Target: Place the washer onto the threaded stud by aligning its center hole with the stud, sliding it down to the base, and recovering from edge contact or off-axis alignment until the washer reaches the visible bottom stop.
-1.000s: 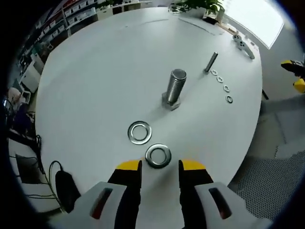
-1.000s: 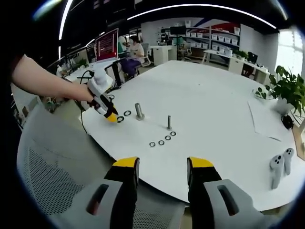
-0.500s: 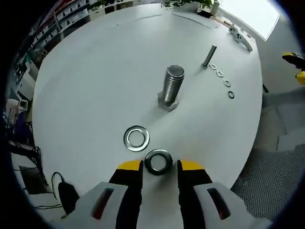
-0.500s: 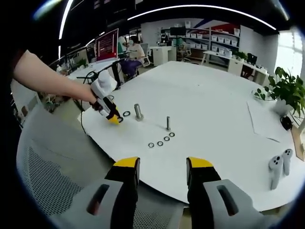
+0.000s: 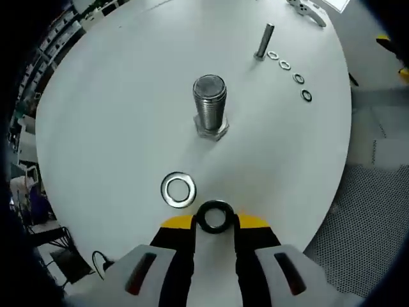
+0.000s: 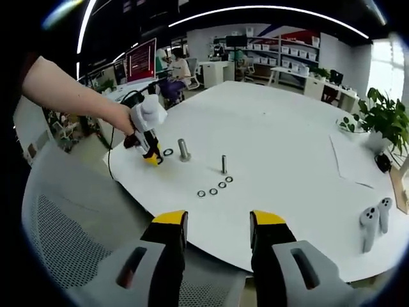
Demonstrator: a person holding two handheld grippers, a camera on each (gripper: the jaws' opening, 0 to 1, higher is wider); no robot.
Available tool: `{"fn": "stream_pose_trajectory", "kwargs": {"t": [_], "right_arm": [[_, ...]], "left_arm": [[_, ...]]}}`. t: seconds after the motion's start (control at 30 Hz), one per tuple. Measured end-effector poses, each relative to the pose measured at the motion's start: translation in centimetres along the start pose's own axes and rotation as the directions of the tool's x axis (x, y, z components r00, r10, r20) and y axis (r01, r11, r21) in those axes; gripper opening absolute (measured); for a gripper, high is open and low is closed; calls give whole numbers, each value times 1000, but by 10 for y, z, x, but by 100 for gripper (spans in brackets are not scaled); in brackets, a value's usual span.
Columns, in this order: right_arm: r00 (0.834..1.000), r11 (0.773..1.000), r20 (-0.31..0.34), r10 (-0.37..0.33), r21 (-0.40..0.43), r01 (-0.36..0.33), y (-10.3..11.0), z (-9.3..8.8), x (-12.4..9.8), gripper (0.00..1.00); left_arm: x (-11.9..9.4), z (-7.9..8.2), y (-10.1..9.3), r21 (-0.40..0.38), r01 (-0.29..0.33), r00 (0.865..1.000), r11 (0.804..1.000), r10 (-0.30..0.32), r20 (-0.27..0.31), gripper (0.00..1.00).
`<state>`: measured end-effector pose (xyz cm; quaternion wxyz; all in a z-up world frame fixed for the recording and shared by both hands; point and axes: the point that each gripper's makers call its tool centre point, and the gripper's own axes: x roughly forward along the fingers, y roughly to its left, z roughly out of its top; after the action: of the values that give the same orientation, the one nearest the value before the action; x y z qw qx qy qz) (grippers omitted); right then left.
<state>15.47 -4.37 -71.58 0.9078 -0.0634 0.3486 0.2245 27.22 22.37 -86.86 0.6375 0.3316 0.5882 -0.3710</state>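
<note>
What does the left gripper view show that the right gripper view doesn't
Left gripper view: the stud's threads and hex base, and a washer sitting between the left gripper tips. Right gripper view: a person's arm holding that gripper, a plant, shelves, a chair mesh, and the open right gripper off the table. Shared: the white table, the large threaded stud, the thin stud and its row of small washers.

You have on the white table (image 5: 115, 96) two large washers (image 5: 178, 190), four small washers (image 5: 285, 65) in a row, one thick threaded stud (image 5: 209, 106), one thin stud (image 5: 264, 41), and two white controllers (image 6: 374, 220).
</note>
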Motion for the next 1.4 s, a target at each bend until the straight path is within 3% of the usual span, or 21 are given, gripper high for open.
{"fn": "stream_pose_trajectory", "kwargs": {"t": [0.13,0.97,1.13,1.27,1.4], "right_arm": [[1000,1000,-4,-5,1,5,-1,-1,0,41],[1000,1000,-8,-5,-5,5,0,-1,0,41],[1000,1000,-12,-3,-14,3,1,-2,1,41],[1000,1000,-10,-5,-12,5,0,-2,1,41],[1000,1000,-12,-6,-16,6,0,-2,1,41]], "left_arm": [[-1,-1,-1,18,4,1000,1000,-3,-16,21],[-1,-2,-3,12,-12,998,1000,12,56,24],[-1,-1,-2,19,-11,999,1000,10,46,24],[0,1,-1,7,-20,1000,1000,20,-17,22],[1,0,1,18,-3,999,1000,4,-43,21]]}}
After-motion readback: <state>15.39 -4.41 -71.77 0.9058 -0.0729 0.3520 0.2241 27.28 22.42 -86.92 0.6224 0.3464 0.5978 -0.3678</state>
